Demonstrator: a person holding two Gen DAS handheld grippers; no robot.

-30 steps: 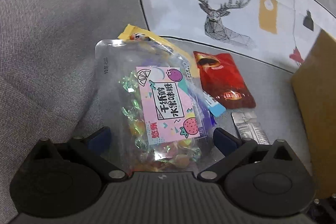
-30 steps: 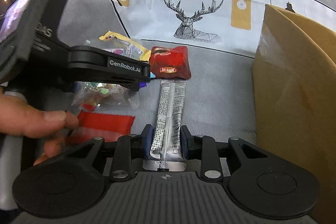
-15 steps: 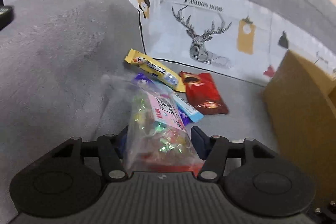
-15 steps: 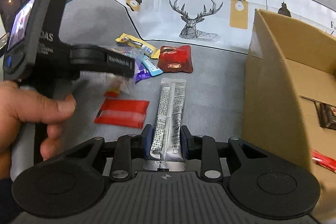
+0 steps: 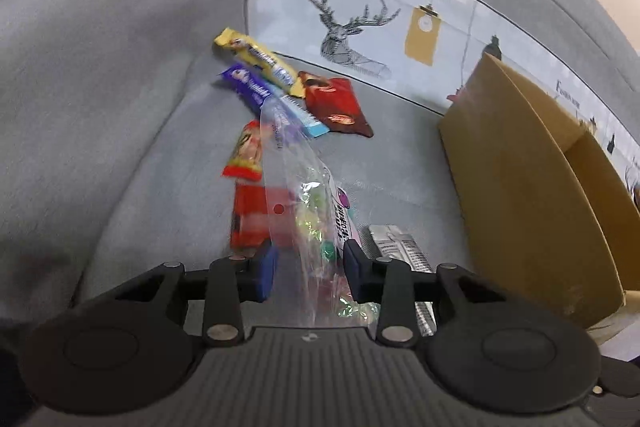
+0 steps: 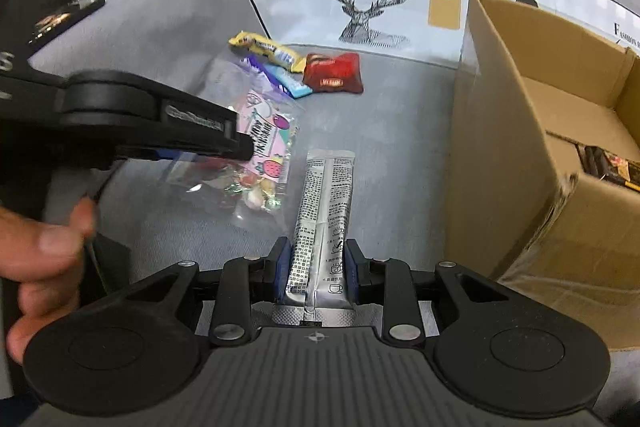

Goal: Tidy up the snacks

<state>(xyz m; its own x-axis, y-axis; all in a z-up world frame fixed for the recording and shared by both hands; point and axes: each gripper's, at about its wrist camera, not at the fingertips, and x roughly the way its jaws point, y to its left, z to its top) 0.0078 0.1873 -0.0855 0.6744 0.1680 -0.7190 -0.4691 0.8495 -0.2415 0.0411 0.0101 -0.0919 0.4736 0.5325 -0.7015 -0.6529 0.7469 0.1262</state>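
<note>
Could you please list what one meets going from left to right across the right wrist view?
Person's hand → clear candy bag → silver sachet in the right gripper → cardboard box.

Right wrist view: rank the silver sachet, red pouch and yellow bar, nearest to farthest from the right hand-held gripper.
1. Silver sachet, clamped in the right hand-held gripper.
2. Red pouch, on the grey cushion ahead.
3. Yellow bar, farthest, left of the pouch, near the deer-print cloth.

Left tool (image 5: 308, 269) jaws closing on candy bag (image 5: 316, 223), bag lifted, red packets uncovered
</note>
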